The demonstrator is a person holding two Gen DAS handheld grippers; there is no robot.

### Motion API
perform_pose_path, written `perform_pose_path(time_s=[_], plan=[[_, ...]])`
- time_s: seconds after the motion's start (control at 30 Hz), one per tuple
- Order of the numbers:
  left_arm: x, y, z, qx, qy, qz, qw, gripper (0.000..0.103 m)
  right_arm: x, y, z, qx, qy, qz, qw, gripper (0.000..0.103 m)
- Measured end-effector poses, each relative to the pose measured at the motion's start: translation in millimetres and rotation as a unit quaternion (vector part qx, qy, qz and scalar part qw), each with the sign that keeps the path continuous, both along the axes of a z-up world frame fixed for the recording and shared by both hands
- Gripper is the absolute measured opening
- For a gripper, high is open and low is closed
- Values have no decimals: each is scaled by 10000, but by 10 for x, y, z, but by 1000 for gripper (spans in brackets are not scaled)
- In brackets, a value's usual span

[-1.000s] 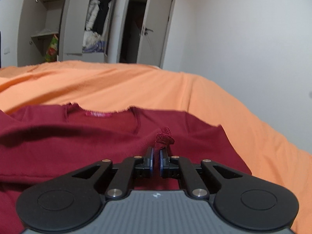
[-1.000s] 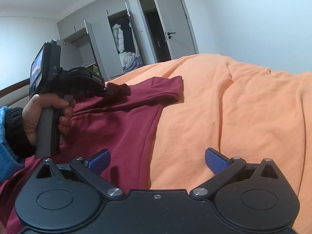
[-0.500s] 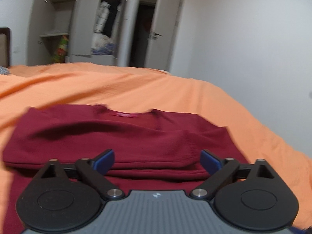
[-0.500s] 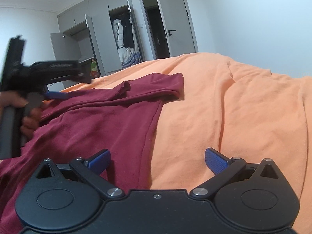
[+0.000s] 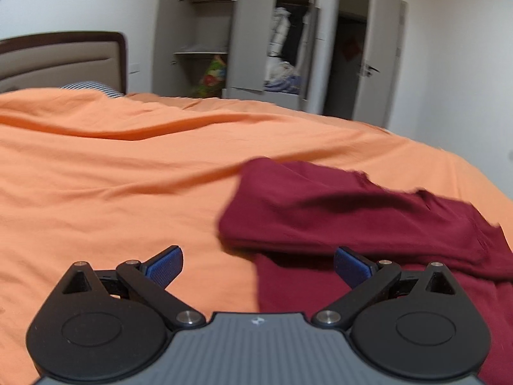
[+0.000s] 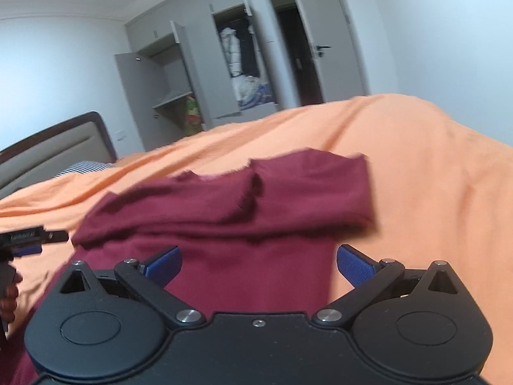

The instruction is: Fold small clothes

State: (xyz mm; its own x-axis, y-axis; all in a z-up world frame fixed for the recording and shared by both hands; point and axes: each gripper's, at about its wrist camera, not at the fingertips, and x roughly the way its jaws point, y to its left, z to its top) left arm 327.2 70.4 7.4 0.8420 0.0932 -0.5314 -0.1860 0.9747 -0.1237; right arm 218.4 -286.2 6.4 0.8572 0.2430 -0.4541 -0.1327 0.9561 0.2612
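Observation:
A dark red top (image 5: 352,211) lies on the orange bedspread (image 5: 112,176), with both sleeves folded across its chest. In the left wrist view it sits to the right, and my left gripper (image 5: 258,264) stands open over the garment's left edge, holding nothing. In the right wrist view the dark red top (image 6: 243,211) fills the middle, its folded sleeves meeting near the neckline. My right gripper (image 6: 258,264) is open just above the garment's lower body, nothing between its blue pads. The left gripper's tip (image 6: 35,237) shows at the left edge, held by a hand (image 6: 8,298).
The bedspread (image 6: 433,166) drops off at the right side. A padded headboard (image 5: 61,61) and a striped pillow (image 5: 93,87) lie at the far left. Behind the bed stand a wardrobe with open doors (image 5: 256,45) and an open room door (image 5: 381,54).
My left gripper let go of the sleeve cuff, opened and swung left off the garment. My right gripper moved left, over the shirt's body. The sleeve now lies folded across the chest.

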Motion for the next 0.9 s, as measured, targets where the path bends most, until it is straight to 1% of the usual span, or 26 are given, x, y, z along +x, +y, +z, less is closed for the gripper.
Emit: perform_pose_path(time_s=[0.1,0.17,0.27,0.3,0.33,0.37,0.4,0.47,0.53,0.6,0.67,0.77,0.83,0.87,0.9], plan=[[172,212,63,-102,-101,202,9997,102,388,163,13,158,-11,80,9998,101],[331,331,86,-117,-174,316,9993,102,640,283,-7,202,43,79,9998,94],[641,446,90,-207,-108,453,9987,102,955,443,-74,158,317,-96,9993,77],[740,470,73,-247,-63,458,9986,102,1028,476,-100,146,375,-144,9991,64],[833,485,50,-271,-16,449,9986,102,1076,504,-121,94,412,-225,9989,44],[918,493,22,-276,24,419,9987,102,1106,534,-137,0,449,-303,9985,32],[998,485,-22,-255,85,389,9989,102,1118,550,-147,-57,466,-312,9984,13],[1108,462,-92,-186,204,366,9990,102,1049,535,-125,-52,313,-286,9991,11],[1146,440,-161,-114,226,330,9991,102,934,512,-70,-287,67,-326,9990,10],[1153,417,-214,-59,263,301,9992,102,833,477,-30,-474,-48,-520,9975,10],[1176,382,-272,-21,328,289,9990,102,795,403,-73,-496,37,-694,9963,10],[1218,333,-355,77,480,302,9984,102,849,367,-196,-449,298,-655,9964,12],[1220,303,-364,156,484,311,9982,102,863,391,-213,-508,314,-638,9962,21],[1209,294,-356,175,474,321,9982,102,855,396,-205,-531,279,-662,9960,24],[1189,284,-335,169,458,338,9982,102,840,398,-184,-559,226,-677,9959,36]])
